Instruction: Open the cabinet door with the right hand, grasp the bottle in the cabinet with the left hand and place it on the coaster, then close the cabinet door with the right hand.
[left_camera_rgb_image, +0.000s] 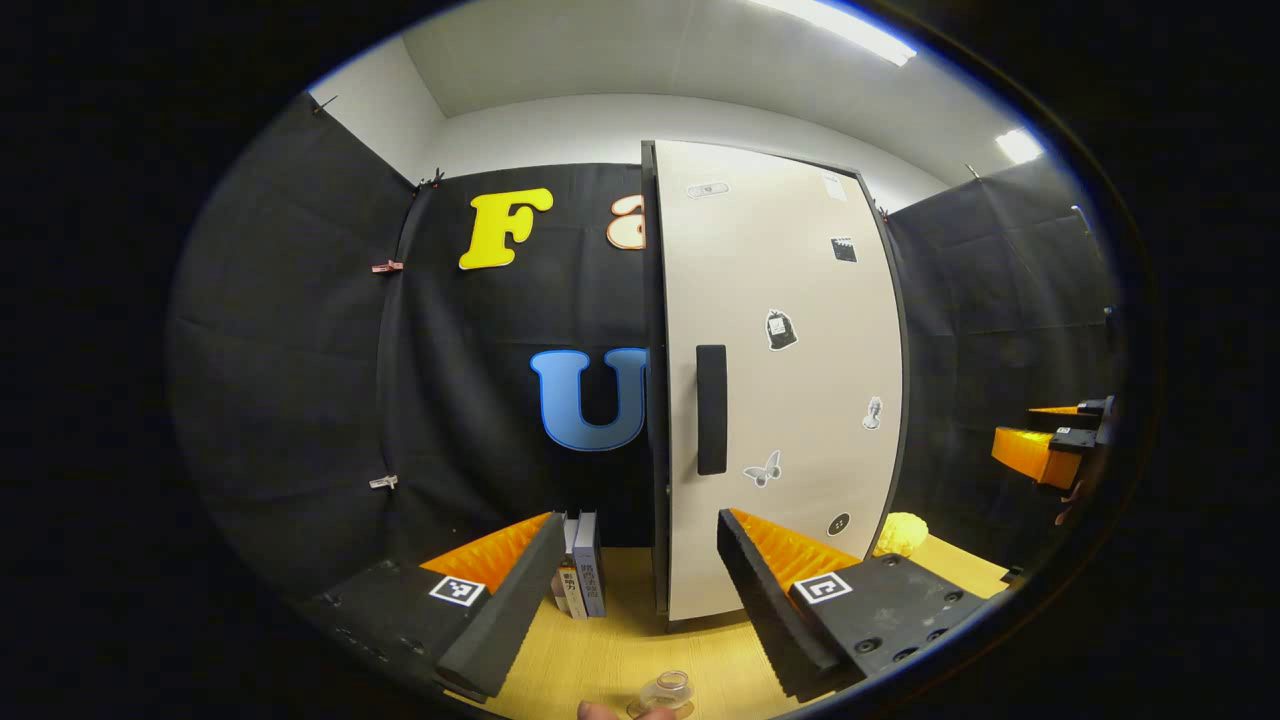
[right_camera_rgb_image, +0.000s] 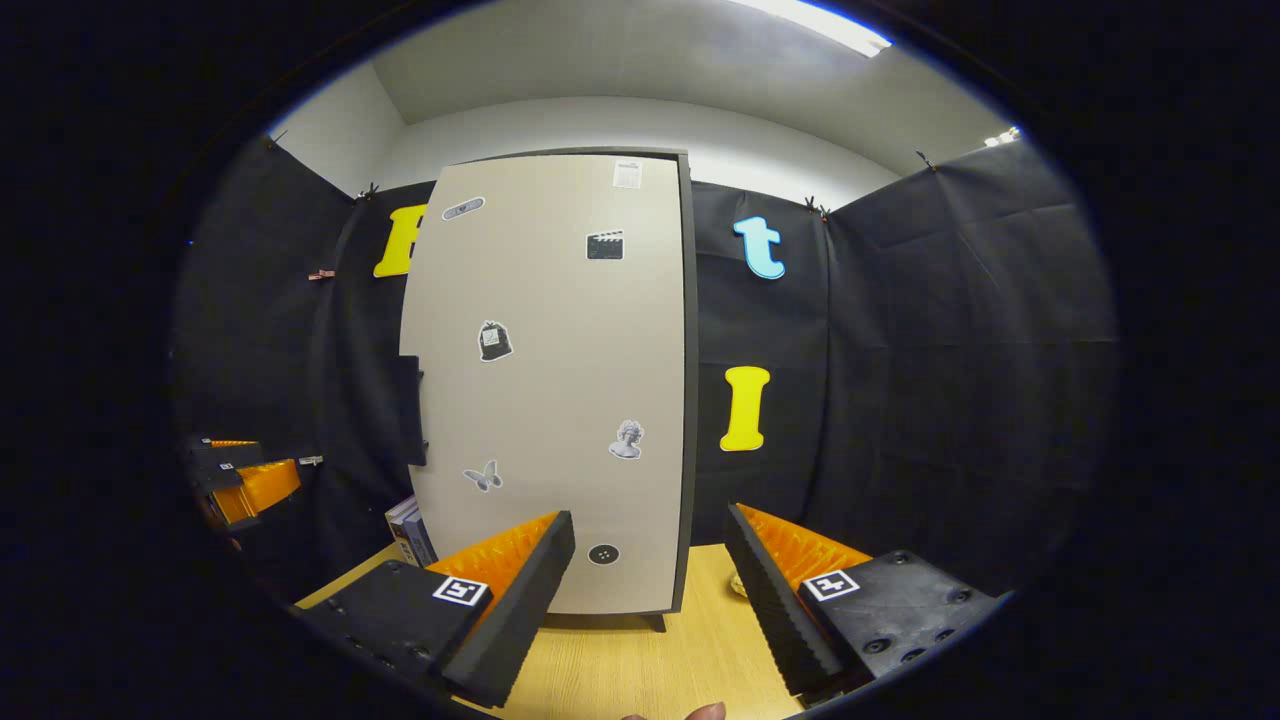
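In the left gripper view, the left claw is spread wide and holds nothing. Just below the gap between its fingers, at the near edge of the wooden surface, stands a small clear glass piece on what seems to be the coaster; I cannot tell it for sure. A fingertip shows at the bottom edge beside it. Farther on, a few books stand upright just left of the cabinet. The cabinet door is closed, with a dark vertical handle near its left edge and several stickers on it. The bottle is behind the closed door, so its place inside cannot be seen. A yellow, bumpy object lies on the surface at the cabinet's right side. Far right, the right claw hangs in the air, well apart from the door.

In the right gripper view, the right claw is also wide and empty, with free surface between it and the cabinet. The door is seen from the right, and the handle sticks out at its left edge. The left claw shows far left.
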